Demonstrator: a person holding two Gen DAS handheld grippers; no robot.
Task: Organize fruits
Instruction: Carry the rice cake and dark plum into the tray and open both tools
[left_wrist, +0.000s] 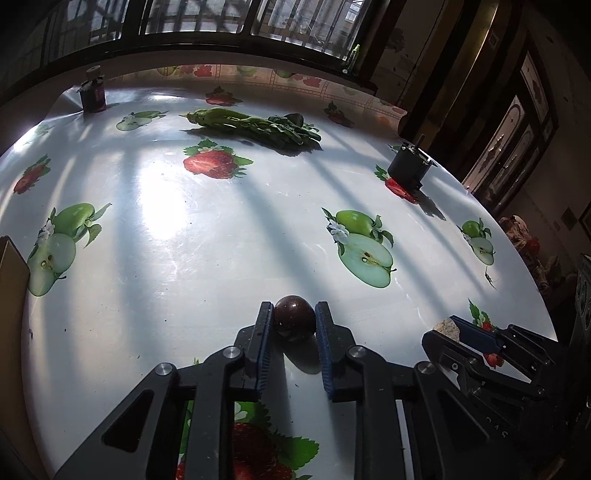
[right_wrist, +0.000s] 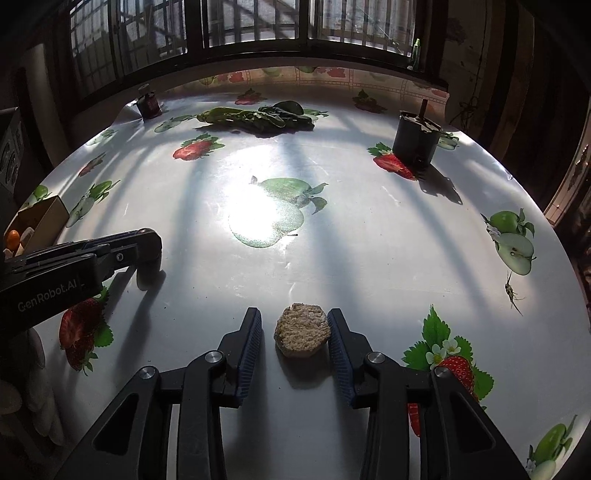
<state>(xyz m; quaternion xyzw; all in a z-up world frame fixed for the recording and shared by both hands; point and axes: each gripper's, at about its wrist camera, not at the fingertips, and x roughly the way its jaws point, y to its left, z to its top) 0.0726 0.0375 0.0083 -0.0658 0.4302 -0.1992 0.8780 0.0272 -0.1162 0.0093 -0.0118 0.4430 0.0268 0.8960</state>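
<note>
Resting on the table (left_wrist: 166, 229) near its front edge, dark round fruit (left_wrist: 293, 317), clamped by left tongs (left_wrist: 293, 321), both pads touching. Just right, tan rough-cut piece (right_wrist: 302, 335) between right tongs (right_wrist: 295, 338), right pad touching, left pad apart, not gripped. Farther back, leafy greens (left_wrist: 255, 127), two dark containers. Far left, cardboard box (right_wrist: 40, 221).

Each camera rides low behind its own tool, close above the bench (left_wrist: 166, 229) and tilted down toward the far window; both share the leafy greens (left_wrist: 255, 125), the black pot (right_wrist: 415, 138), and each other's tool.
</note>
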